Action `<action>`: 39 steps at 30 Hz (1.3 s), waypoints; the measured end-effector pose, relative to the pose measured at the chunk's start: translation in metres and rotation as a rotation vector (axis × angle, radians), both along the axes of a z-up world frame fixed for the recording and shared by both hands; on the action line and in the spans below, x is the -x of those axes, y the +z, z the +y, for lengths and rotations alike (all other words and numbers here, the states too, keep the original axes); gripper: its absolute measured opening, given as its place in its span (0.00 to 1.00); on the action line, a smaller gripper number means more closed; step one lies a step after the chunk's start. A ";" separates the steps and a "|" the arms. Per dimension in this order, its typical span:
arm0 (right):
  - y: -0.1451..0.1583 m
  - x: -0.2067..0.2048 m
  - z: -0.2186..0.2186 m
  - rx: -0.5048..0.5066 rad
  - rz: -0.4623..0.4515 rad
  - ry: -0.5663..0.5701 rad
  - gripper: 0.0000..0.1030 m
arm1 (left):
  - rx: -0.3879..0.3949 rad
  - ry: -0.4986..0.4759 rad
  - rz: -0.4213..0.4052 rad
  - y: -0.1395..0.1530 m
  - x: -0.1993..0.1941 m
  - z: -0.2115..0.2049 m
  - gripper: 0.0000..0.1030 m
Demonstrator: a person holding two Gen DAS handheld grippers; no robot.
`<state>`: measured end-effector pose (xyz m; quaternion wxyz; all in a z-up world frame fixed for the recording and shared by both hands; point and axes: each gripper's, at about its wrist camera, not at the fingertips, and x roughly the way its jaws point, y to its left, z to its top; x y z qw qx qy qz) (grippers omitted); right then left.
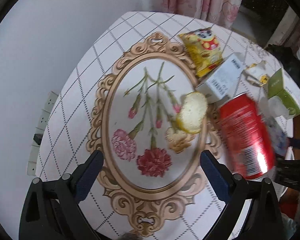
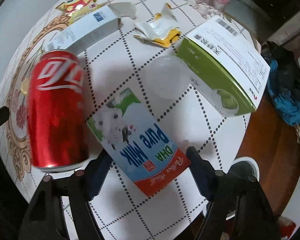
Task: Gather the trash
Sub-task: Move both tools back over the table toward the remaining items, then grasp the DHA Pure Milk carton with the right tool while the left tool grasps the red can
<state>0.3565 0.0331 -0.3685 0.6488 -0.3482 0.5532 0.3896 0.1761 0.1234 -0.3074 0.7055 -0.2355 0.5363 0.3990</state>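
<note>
A red soda can [image 2: 56, 110], blurred, stands at the left of the right wrist view. Beside it a DHA Pure Milk carton [image 2: 142, 140] lies flat, its near end between the fingers of my open right gripper [image 2: 148, 164]; the pads are clear of its sides. In the left wrist view my left gripper [image 1: 150, 160] is open over the printed flower oval with nothing between its fingers. The red can [image 1: 246, 136] is to its right, and a pale round food scrap [image 1: 192, 112] lies ahead.
On the round table [image 2: 130, 64] lie a green and white box [image 2: 220, 66], a clear plastic lid [image 2: 168, 78], a torn wrapper [image 2: 160, 30], a white box [image 2: 86, 32] and a yellow snack bag [image 2: 80, 6]. A white-rimmed bin [image 2: 244, 168] stands below the table edge, right.
</note>
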 end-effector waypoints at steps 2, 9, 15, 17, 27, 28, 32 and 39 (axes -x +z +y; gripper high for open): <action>0.003 -0.005 -0.008 -0.030 0.047 -0.074 0.70 | 0.009 -0.019 -0.031 0.012 -0.013 -0.001 0.96; 0.007 -0.036 -0.075 -0.097 0.209 -0.493 0.70 | 0.152 -0.034 -0.127 0.016 -0.059 -0.013 0.96; 0.006 -0.055 -0.089 -0.090 0.201 -0.492 0.76 | 0.291 -0.075 -0.064 -0.026 -0.108 -0.017 0.94; 0.011 -0.055 -0.086 -0.090 0.164 -0.439 0.76 | 0.282 -0.085 -0.072 -0.031 -0.112 -0.015 0.84; 0.003 -0.016 -0.058 -0.065 0.092 -0.295 0.55 | 0.147 -0.227 -0.011 -0.021 -0.077 -0.031 0.72; 0.003 -0.013 -0.058 -0.069 0.085 -0.308 0.55 | 0.146 -0.227 -0.013 -0.022 -0.072 -0.032 0.72; 0.006 -0.016 -0.067 -0.117 0.193 -0.429 0.55 | 0.137 -0.234 -0.024 -0.025 -0.065 -0.029 0.72; 0.006 -0.011 -0.056 -0.078 0.160 -0.415 0.56 | 0.121 -0.239 -0.018 -0.028 -0.072 -0.029 0.71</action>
